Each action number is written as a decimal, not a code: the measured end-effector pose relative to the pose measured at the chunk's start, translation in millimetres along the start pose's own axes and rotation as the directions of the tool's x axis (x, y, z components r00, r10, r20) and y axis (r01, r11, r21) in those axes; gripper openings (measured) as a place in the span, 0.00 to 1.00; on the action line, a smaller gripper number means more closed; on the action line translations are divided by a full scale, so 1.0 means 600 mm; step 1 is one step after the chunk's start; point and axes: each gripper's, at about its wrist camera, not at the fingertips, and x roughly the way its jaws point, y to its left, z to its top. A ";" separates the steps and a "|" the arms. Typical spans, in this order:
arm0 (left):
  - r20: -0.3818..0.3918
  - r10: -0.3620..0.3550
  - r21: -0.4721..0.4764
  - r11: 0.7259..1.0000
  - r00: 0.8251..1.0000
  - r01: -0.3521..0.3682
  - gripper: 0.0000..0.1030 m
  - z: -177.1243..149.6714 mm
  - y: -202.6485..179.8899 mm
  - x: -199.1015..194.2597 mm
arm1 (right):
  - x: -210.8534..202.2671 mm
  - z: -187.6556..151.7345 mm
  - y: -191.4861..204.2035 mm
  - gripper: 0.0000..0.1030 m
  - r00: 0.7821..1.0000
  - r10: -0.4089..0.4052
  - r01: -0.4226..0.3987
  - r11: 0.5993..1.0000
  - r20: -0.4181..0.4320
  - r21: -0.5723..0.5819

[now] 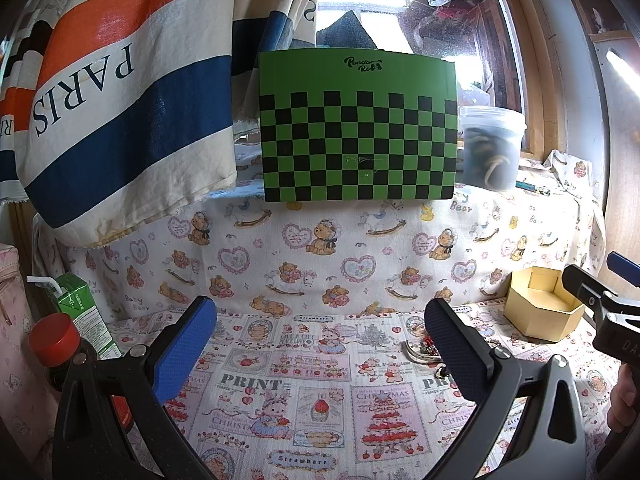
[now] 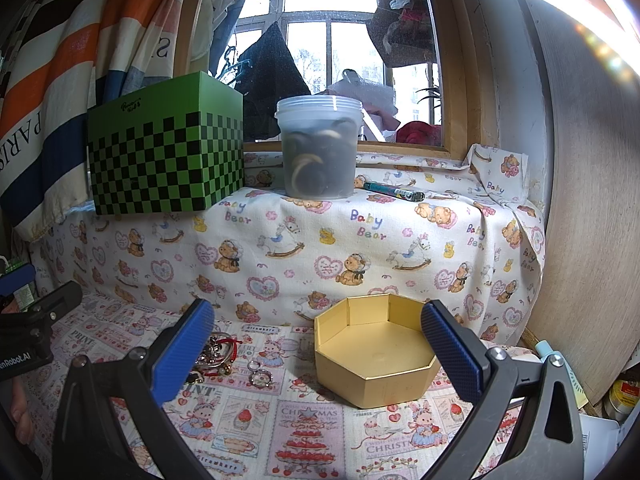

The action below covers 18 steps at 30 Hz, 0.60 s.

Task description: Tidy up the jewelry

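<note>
A small pile of jewelry (image 2: 218, 354), with red cord bracelets and metal rings, lies on the printed tablecloth; a round charm (image 2: 260, 378) lies just right of it. The pile also shows in the left wrist view (image 1: 426, 348), partly behind my right finger there. An open gold octagonal box (image 2: 374, 354) stands empty to the right of the pile; it shows in the left wrist view (image 1: 540, 308) too. My left gripper (image 1: 320, 344) is open and empty above the cloth. My right gripper (image 2: 318, 344) is open and empty, with the box between its fingers' line of sight.
A green checkered box (image 1: 358, 132) and a lidded plastic tub (image 2: 320, 146) stand on the raised ledge behind. A pen (image 2: 394, 191) lies beside the tub. A green drink carton (image 1: 82, 312) and a red-capped bottle (image 1: 56, 340) stand at the left. A striped curtain (image 1: 120, 92) hangs left.
</note>
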 end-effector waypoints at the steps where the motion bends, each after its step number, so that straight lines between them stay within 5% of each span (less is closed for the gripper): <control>1: 0.000 0.000 -0.001 1.000 1.000 0.000 1.00 0.000 0.001 0.001 | 0.000 0.000 0.001 1.00 1.000 0.000 0.000 1.000 0.000 0.000; 18: -0.004 0.003 -0.002 1.000 1.000 -0.003 1.00 0.000 0.004 0.003 | 0.000 -0.001 0.000 1.00 1.000 0.000 0.000 1.000 -0.001 -0.002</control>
